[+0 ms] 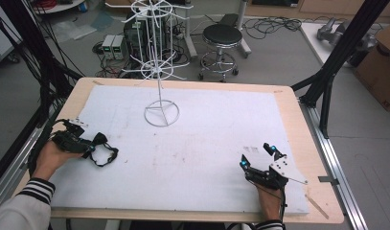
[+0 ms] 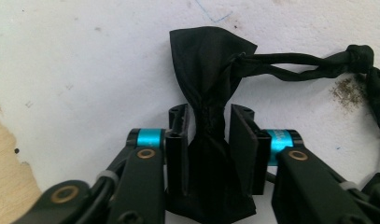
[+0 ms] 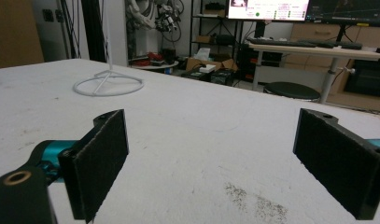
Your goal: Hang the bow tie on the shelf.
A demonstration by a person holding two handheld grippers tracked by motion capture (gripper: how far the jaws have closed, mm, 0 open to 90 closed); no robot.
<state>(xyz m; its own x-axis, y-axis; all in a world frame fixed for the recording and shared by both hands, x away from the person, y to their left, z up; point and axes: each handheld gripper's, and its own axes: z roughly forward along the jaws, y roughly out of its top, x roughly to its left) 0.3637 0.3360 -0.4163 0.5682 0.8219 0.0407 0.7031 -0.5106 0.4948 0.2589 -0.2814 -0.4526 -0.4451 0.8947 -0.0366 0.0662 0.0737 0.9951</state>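
A black bow tie (image 2: 211, 60) with a thin knotted strap (image 2: 309, 67) lies on the white sheet. My left gripper (image 2: 208, 119) is shut on its pinched middle, with one wing ahead of the jaws and one under them. In the high view the left gripper (image 1: 90, 146) sits near the table's left edge, with the bow tie (image 1: 100, 139) and its strap loop (image 1: 106, 157) just to its right. My right gripper (image 1: 256, 154) rests at the front right, open and holding nothing; in its own view the right gripper (image 3: 211, 158) has both pads wide apart over bare sheet.
A white wire display stand (image 1: 159, 72) with hook arms rises from a ring base (image 1: 161, 113) at the back middle; the ring base (image 3: 108, 86) also shows far ahead of the right gripper. The white sheet (image 1: 197, 139) covers most of the wooden table. A stool (image 1: 222, 36) stands behind the table.
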